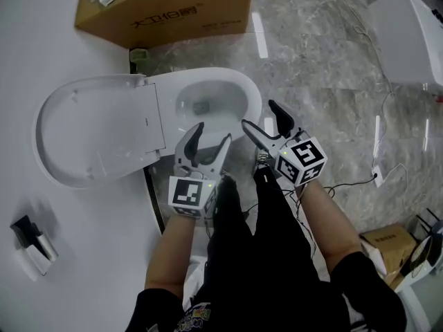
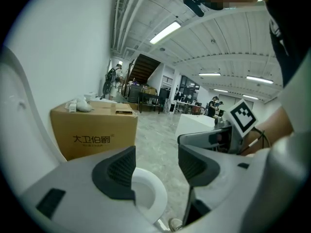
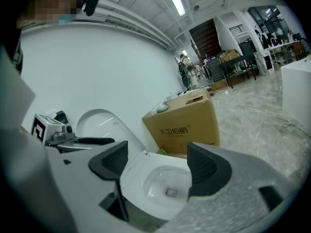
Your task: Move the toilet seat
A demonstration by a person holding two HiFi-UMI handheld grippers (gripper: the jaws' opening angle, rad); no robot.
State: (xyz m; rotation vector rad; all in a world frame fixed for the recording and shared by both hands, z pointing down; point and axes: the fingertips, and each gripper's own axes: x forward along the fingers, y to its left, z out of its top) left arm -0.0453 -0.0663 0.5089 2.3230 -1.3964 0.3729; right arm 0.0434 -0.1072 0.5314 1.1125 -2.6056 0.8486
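The white toilet bowl (image 1: pixel 223 92) stands open on the marble floor. Its seat and lid (image 1: pixel 90 133) are raised, leaning back against the white wall at the left. My left gripper (image 1: pixel 213 133) hovers open just in front of the bowl's near rim, holding nothing. My right gripper (image 1: pixel 259 114) is open too, beside the bowl's right edge. In the left gripper view the bowl rim (image 2: pixel 151 198) shows below the spread jaws of the left gripper (image 2: pixel 155 165). The right gripper view looks between the right gripper's (image 3: pixel 158 161) jaws into the bowl (image 3: pixel 163 183), with the raised lid (image 3: pixel 99 125) behind.
A brown cardboard box (image 1: pixel 166 5) stands behind the toilet by the wall. A white unit (image 1: pixel 408 33) is at the far right, with cables (image 1: pixel 377 140) trailing over the floor. A small carton (image 1: pixel 387 246) lies at the lower right. A black-and-white fixture (image 1: pixel 31 242) hangs on the wall.
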